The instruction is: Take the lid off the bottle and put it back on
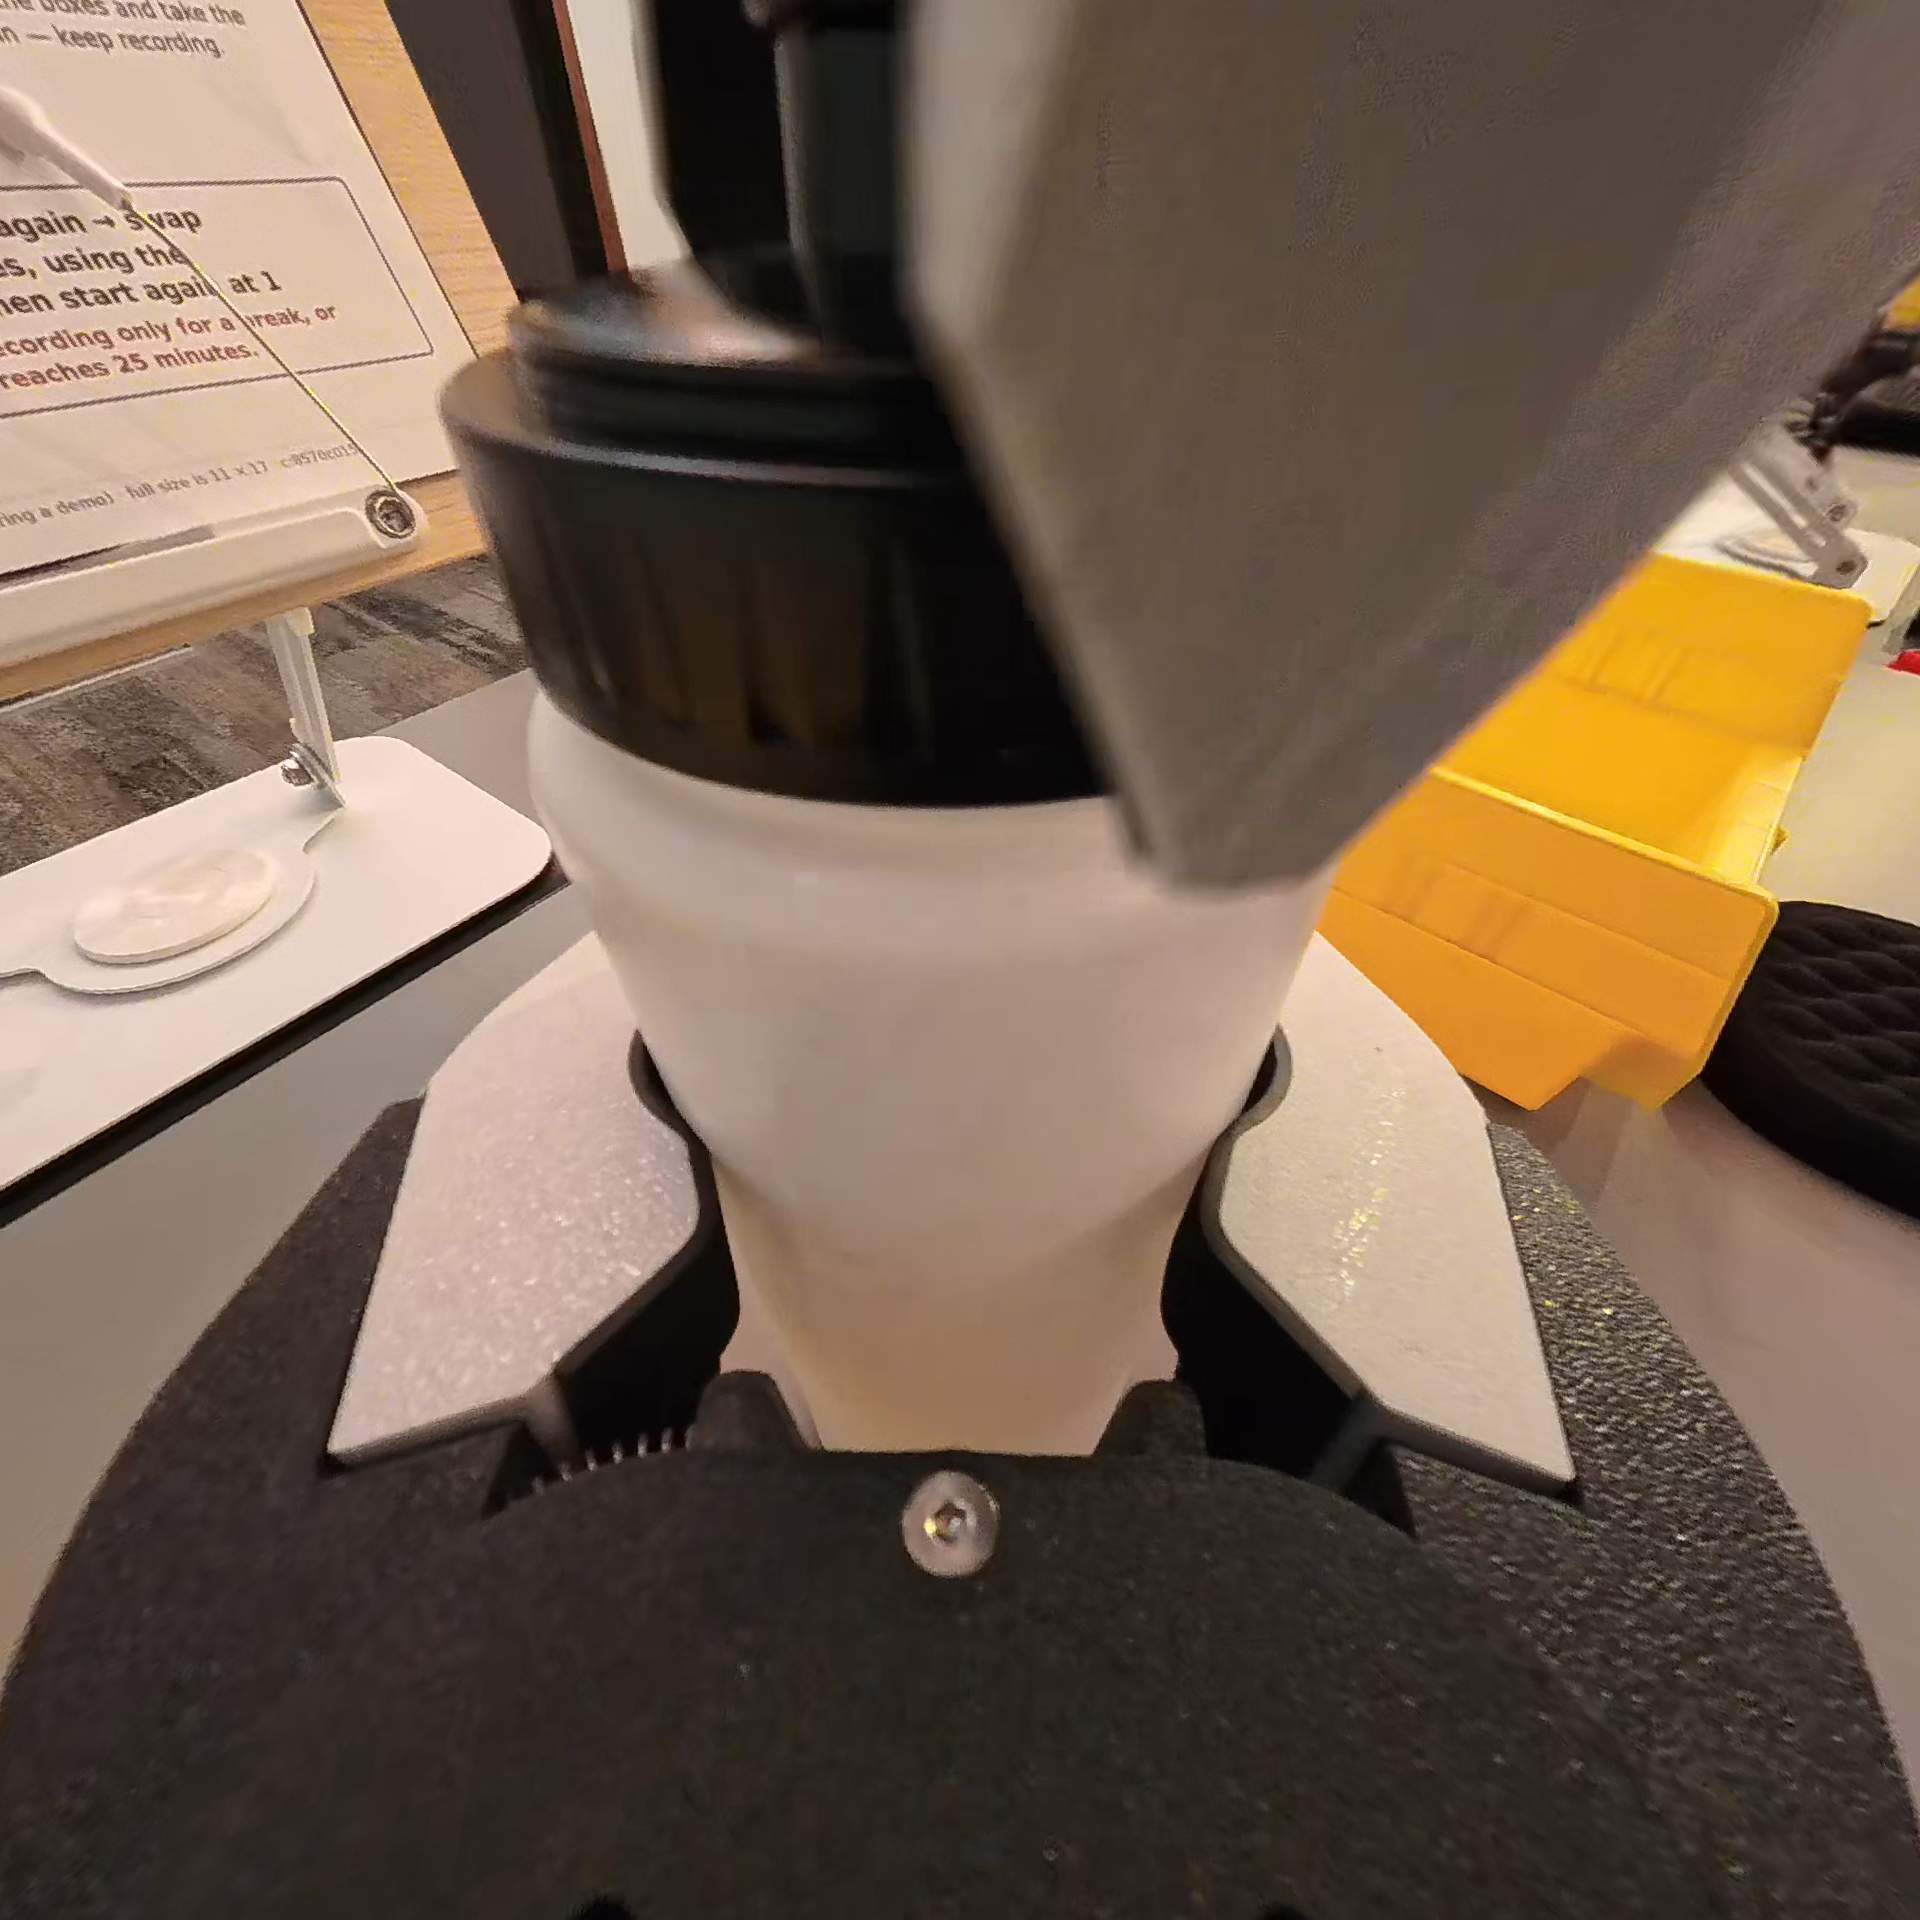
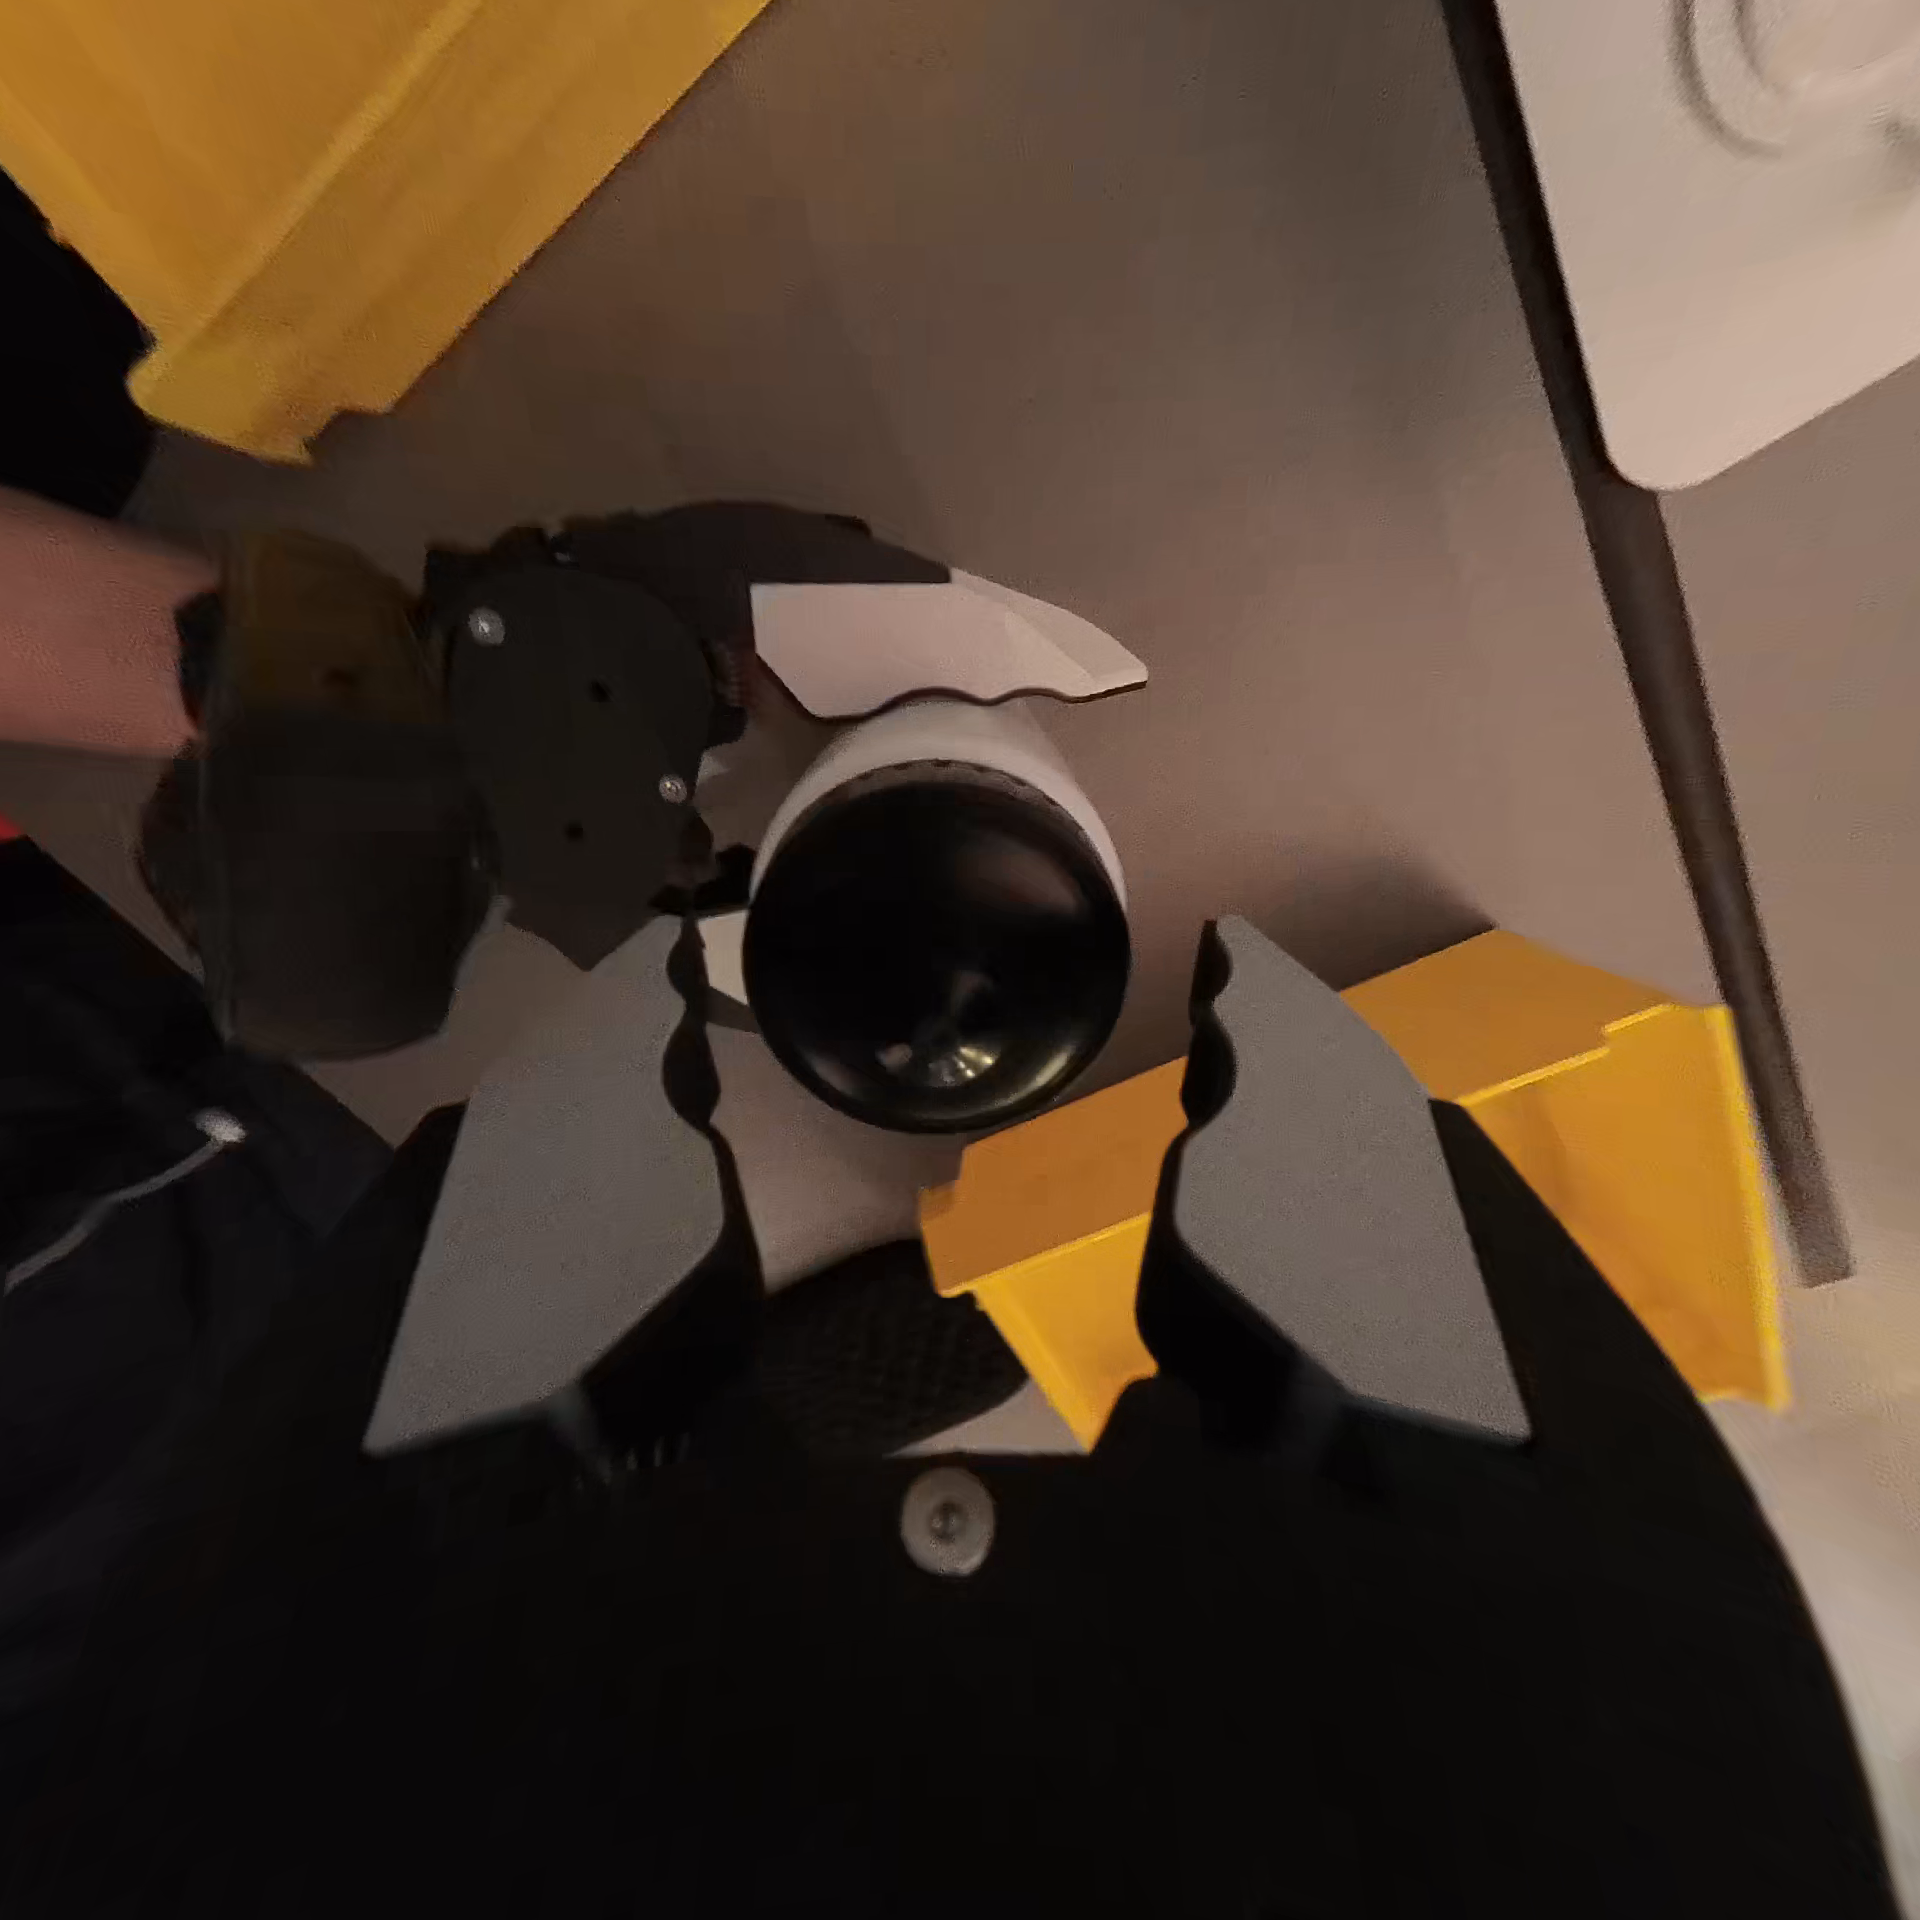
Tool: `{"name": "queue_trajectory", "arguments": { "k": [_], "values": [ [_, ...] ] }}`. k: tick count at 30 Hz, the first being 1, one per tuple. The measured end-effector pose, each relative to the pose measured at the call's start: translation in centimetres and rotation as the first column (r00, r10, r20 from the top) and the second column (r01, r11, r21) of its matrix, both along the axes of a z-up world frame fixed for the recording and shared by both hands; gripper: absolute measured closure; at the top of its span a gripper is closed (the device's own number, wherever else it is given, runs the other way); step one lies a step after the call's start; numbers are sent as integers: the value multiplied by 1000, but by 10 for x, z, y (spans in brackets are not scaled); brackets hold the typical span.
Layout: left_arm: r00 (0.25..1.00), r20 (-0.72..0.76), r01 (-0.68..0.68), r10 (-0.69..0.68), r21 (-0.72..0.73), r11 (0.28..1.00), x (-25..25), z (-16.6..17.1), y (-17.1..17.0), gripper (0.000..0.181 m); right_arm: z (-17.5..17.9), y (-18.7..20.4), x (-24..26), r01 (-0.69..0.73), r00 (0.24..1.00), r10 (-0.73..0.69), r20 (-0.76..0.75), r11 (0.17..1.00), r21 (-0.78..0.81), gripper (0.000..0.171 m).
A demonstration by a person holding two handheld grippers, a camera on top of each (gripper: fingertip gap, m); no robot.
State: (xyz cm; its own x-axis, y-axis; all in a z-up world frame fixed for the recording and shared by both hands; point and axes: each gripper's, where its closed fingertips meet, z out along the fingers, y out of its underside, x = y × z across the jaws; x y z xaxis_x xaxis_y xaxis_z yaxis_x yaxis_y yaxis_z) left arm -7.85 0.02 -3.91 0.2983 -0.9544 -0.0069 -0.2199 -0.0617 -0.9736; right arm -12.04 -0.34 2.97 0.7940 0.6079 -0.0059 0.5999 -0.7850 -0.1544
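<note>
We grip the white bottle (image 1: pixel 935 1039) in the left claw (image 1: pixel 956 1122), upright over the table (image 2: pixel 1247 520). Black lid (image 2: pixel 935 956) is on. Right claw (image 2: pixel 945 1049) hovers wide above it.

left tool (image 1: pixel 956 1195): black grainy body, white fingers, silver screw | right tool (image 2: pixel 940 1049): black, grey scalloped fingers

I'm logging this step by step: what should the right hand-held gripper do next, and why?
Probably lower and close on the black lid. The right hand-held gripper hangs open above it, fingers apart, while the left hand-held gripper already clamps the white bottle.
</note>
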Motion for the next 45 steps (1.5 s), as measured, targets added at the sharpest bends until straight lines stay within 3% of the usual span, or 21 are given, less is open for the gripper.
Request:
{"name": "queue_trajectory", "arguments": {
  "k": [3,5,8,10,11,12,14,18,23,26,30,33,34,36,40,43,45],
  "values": [
    [1000,-8,1,-1,14,1000,1,0,-2,77,-10,-5,-1,127,992,-125,19,988,-93,94],
    [1000,-13,8,-8,26,1000,1,0,-4,77,-13,-9,1,86,995,-77,66,987,-137,93],
    [1000,-17,20,-19,36,999,3,0,-5,77,-12,-13,4,-162,978,182,103,970,-179,93],
    [1000,-10,30,-30,34,999,2,0,-5,77,-13,-12,3,-460,870,478,120,875,-149,93],
    [1000,-6,31,-31,32,999,2,0,-5,77,-13,-12,1,-560,814,570,111,821,-113,93],
    [1000,-2,28,-28,24,999,1,0,-4,77,-13,-11,-2,-579,806,585,88,810,-92,93],
    [1000,0,28,-28,8,1000,1,0,-2,77,-12,-8,-4,-535,843,537,32,843,-54,93],
    [1000,-1,15,-15,1,1000,0,0,-1,77,-12,-6,7,-246,968,247,40,968,-44,83],
    [1000,-14,8,-7,22,1000,1,0,-4,77,-6,-6,-8,61,997,-62,-51,997,-37,83],
    [1000,-23,9,-8,33,999,2,0,-5,77,-9,-5,0,135,990,-133,41,989,-54,95],
    [999,-29,20,-19,48,999,3,0,-7,77,-10,-12,2,-138,982,152,111,982,-127,95],
    [999,-18,27,-26,39,999,2,0,-6,77,-9,-12,-3,-550,821,556,126,831,-82,95],
    [1000,-14,25,-25,33,999,2,0,-5,77,-9,-11,-5,-592,796,595,112,804,-57,95],
    [1000,-13,20,-20,17,1000,1,0,-4,77,-9,-7,-7,-526,848,527,59,850,-31,94],
    [1000,-13,13,-13,6,1000,0,-1,-2,77,0,-1,-3,-199,980,199,-7,980,19,82],
    [1000,-16,9,-9,15,1000,1,0,-3,77,4,1,-2,-19,999,21,-41,999,33,84],
    [1000,-20,10,-10,18,1000,1,-1,-4,77,-5,-9,-2,79,996,-81,-25,994,-70,84]
  ]
}}
